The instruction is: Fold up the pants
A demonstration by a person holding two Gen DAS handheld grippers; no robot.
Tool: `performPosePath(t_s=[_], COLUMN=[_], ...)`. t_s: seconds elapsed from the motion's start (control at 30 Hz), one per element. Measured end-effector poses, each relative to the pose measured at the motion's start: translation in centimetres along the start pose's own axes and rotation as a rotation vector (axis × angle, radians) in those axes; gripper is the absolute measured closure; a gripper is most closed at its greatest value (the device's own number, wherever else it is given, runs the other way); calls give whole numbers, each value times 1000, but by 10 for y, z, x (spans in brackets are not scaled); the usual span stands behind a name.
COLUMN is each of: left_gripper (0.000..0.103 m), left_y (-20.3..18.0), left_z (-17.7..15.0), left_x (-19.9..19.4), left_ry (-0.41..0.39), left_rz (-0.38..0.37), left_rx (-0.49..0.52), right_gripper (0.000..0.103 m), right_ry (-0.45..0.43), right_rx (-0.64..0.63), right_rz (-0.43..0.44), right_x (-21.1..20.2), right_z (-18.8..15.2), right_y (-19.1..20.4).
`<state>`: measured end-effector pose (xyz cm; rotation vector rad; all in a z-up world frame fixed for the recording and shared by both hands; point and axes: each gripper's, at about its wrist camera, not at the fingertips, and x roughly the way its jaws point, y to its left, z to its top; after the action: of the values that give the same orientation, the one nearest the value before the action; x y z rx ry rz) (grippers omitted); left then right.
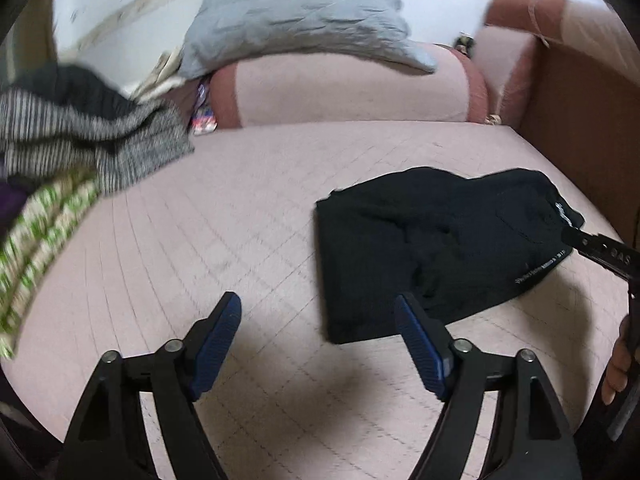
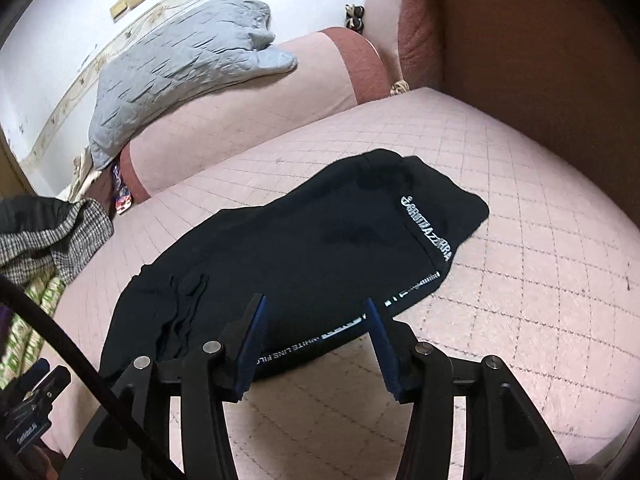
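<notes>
Pants: matt black knit cloth, white printed lettering. Bed cover: pale pink quilted cloth, matt. Gripper pads: blue ribbed rubber-like surface; black matt plastic arms, shiny metal pins. Blanket: grey crinkled quilted cloth.

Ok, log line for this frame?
left gripper open, empty | right gripper open, empty | folded black fabric pants on pink quilted sofa seat

A grey quilted blanket was draped over the pink bolster. Left of that bolster sat a pile of clothes, houndstooth piece on top, green patterned fabric underneath. Pink quilted mattress below.
</notes>
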<state>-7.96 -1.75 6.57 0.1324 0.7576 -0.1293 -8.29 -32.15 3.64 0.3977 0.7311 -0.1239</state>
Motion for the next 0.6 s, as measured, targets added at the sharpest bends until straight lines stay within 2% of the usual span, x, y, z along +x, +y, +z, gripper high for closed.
performPosePath(t_s=[0.17, 0.33, 0.6], left_gripper=[23, 23, 23], left_y=[-31, -52, -72], left_z=[15, 25, 29], left_x=[-13, -8, 0], left_ry=[-27, -11, 4], left_rz=[-29, -44, -34], left_rx=[64, 106, 164], right_gripper=[44, 41, 40], right_ry=[-51, -79, -58], right_rx=[56, 118, 165], right_rz=[19, 21, 14], right_x=[-17, -26, -19], right_z=[6, 14, 19], right_y=[-20, -35, -47])
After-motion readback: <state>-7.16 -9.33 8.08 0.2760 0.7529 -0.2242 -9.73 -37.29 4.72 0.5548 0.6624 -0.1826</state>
